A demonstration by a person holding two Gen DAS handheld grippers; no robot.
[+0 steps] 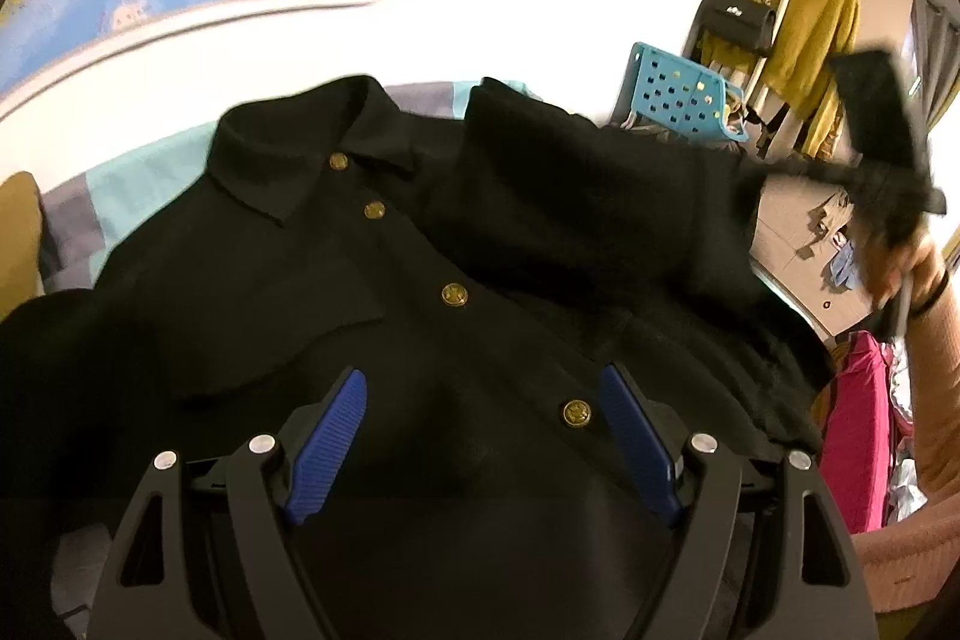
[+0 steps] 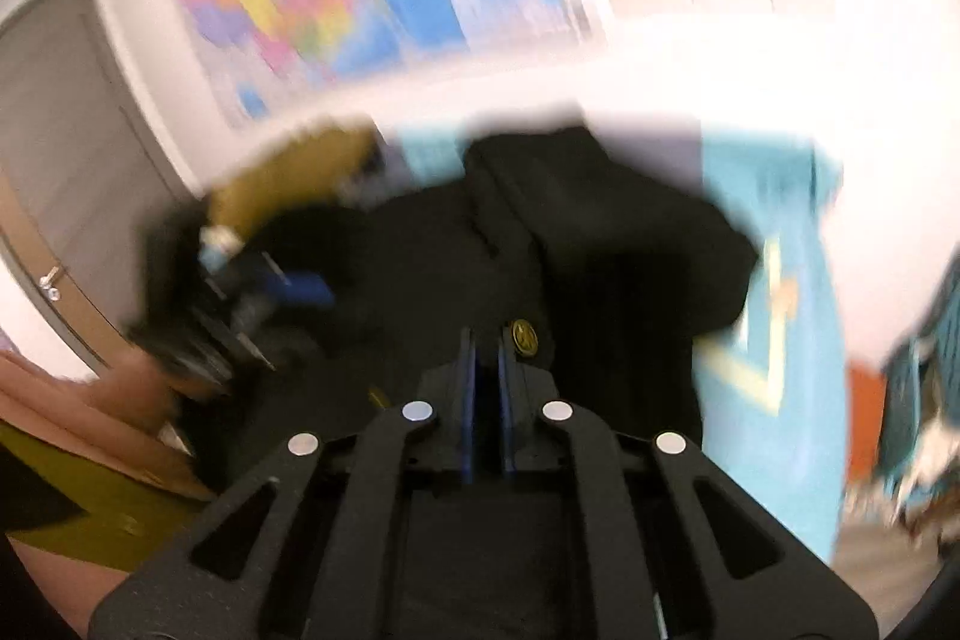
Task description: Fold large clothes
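A large black coat [image 1: 372, 280] with gold buttons [image 1: 454, 294] lies front up on a bed, collar at the far side. One sleeve [image 1: 576, 196] is folded across its chest. My left gripper [image 1: 483, 388] is open just above the coat's lower front, blue pads either side of the button line. My right gripper [image 2: 485, 346] has its blue pads almost together above the coat [image 2: 600, 244], with nothing visible between them; its view is blurred. It also shows raised at the right in the left wrist view [image 1: 888, 142].
The bed has a teal and grey sheet [image 1: 138, 184]. A yellow pillow [image 1: 18, 232] lies at the left. A blue perforated basket [image 1: 678, 94] and a rack with a yellow garment [image 1: 804, 22] stand beyond the bed. Pink clothes [image 1: 852, 418] lie at the right.
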